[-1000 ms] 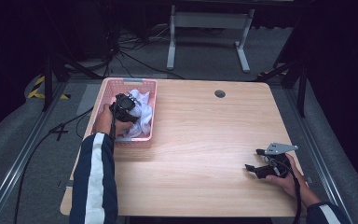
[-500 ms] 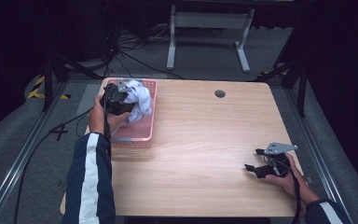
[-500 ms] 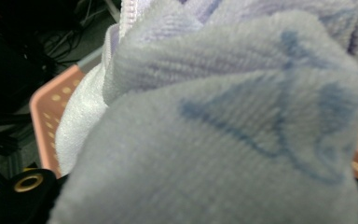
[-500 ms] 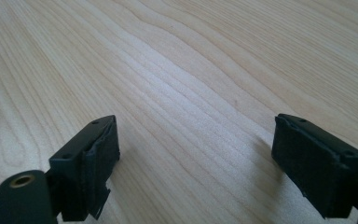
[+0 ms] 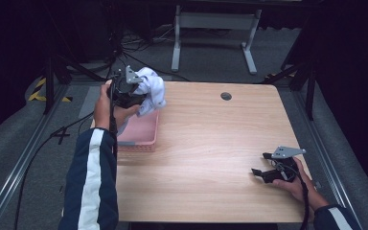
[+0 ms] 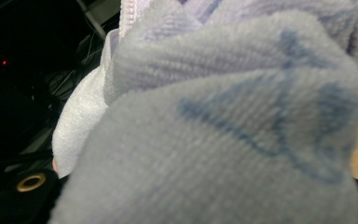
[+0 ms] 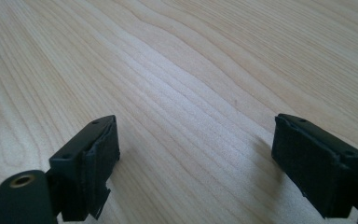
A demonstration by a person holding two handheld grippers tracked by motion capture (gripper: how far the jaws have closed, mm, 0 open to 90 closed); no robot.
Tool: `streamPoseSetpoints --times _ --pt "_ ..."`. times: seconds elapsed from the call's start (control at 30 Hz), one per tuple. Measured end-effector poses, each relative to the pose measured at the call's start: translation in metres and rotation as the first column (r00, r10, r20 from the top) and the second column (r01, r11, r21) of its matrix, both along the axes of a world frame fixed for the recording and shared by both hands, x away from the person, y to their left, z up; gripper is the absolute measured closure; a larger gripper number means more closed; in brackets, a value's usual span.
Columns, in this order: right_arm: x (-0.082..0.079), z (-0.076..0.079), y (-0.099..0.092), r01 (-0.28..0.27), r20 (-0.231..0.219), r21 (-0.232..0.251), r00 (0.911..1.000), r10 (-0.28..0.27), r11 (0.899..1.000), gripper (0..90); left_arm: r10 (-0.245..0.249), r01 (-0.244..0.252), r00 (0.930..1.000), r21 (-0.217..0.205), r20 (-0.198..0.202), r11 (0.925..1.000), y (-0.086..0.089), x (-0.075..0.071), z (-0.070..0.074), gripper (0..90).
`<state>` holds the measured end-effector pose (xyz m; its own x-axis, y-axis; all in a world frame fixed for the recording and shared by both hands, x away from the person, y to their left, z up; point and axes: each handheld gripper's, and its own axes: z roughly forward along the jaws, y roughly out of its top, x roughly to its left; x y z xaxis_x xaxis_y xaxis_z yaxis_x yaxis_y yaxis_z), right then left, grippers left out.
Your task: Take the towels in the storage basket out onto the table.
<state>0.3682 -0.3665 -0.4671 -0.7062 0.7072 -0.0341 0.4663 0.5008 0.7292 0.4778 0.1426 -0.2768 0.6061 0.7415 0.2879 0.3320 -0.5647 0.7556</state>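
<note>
The person's left arm, in a dark sleeve with a white stripe, reaches forward along the left side, its hand raising the left gripper (image 5: 133, 91) well above the tabletop (image 5: 211, 143). Its jaws are clamped on a bunched white cloth (image 5: 152, 91). The right hand rests low at the near right, holding the right gripper (image 5: 264, 172) just above the wood, jaws spread wide with nothing between them.
</note>
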Motion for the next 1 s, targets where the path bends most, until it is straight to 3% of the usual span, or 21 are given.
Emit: streamPoseSetpoints --times 0.17,0.23,0.3,0.37,0.4,0.43,0.53,0.6,0.67,0.7,0.83,0.87,0.9,0.93,0.97,1.0 --pt "0.0 0.0 0.0 0.0 0.0 -0.001 1.0 0.0 1.0 14.8 -0.065 0.065 0.9978 0.011 0.015 0.9978 -0.024 -0.002 0.015 59.5" --pt "0.0 0.0 0.0 0.0 0.002 -0.001 1.0 0.0 1.0 14.8 -0.115 0.114 0.9933 0.014 0.017 0.9934 -0.044 -0.004 0.019 59.5" --pt "0.0 0.0 0.0 -0.001 0.002 -0.001 1.0 0.001 1.0 14.8 -0.135 0.135 0.9908 0.008 0.01 0.9908 -0.051 -0.004 0.019 59.5" --pt "0.0 0.0 0.0 0.002 0.003 0.0 1.0 -0.002 1.0 14.9 -0.179 0.179 0.9838 0.005 0.008 0.9838 -0.066 -0.005 0.018 59.4" --pt "0.0 0.0 0.0 0.001 0.002 -0.001 1.0 -0.001 1.0 14.8 -0.218 0.218 0.9759 0.011 -0.001 0.9759 -0.082 -0.008 0.016 59.4" --pt "0.0 0.0 0.0 0.001 0.002 -0.001 1.0 -0.001 1.0 14.8 -0.218 0.218 0.9759 0.011 -0.001 0.9759 -0.082 -0.008 0.016 59.4" --pt "0.0 0.0 0.0 0.001 0.003 -0.001 1.0 -0.001 1.0 14.8 -0.281 0.281 0.9597 0.019 -0.004 0.9595 -0.107 -0.013 0.009 59.3" --pt "0.0 0.0 0.0 0.002 0.003 -0.001 1.0 -0.002 1.0 14.9 -0.335 0.336 0.9419 0.029 -0.023 0.9415 -0.123 -0.018 0.002 59.3" --pt "-0.001 0.0 0.0 0.003 0.002 0.0 1.0 -0.003 1.0 14.8 -0.391 0.393 0.9192 0.05 -0.048 0.9181 -0.145 -0.027 -0.011 59.2" --pt "-0.001 0.0 0.0 0.003 0.002 0.0 1.0 -0.003 1.0 14.8 -0.391 0.393 0.9192 0.05 -0.048 0.9181 -0.145 -0.027 -0.011 59.1" --pt "-0.001 0.0 0.0 0.003 0.002 0.0 1.0 -0.003 1.0 14.9 -0.472 0.476 0.8775 0.043 -0.087 0.8783 -0.172 -0.04 -0.03 58.9" --pt "-0.001 0.0 0.0 0.003 0.003 0.0 1.0 -0.003 1.0 14.8 -0.496 0.5 0.8624 0.024 -0.103 0.8655 -0.178 -0.043 -0.035 58.7" --pt "-0.001 0.0 0.0 0.003 0.002 0.0 1.0 -0.003 1.0 14.9 -0.525 0.53 0.8432 0.021 -0.117 0.8475 -0.184 -0.048 -0.043 58.6" --pt "-0.001 0.0 0.0 0.004 0.001 0.0 1.0 -0.004 1.0 14.9 -0.54 0.546 0.8314 0.013 -0.131 0.8376 -0.188 -0.052 -0.049 58.3" --pt "-0.001 0.0 0.0 0.004 0.001 0.0 1.0 -0.004 1.0 14.9 -0.56 0.567 0.8151 0.007 -0.15 0.8238 -0.194 -0.056 -0.057 58.1" --pt "-0.001 0.0 0.0 0.004 0.001 0.001 1.0 -0.004 1.0 14.8 -0.569 0.577 0.8056 0.002 -0.164 0.8164 -0.198 -0.059 -0.065 57.4"
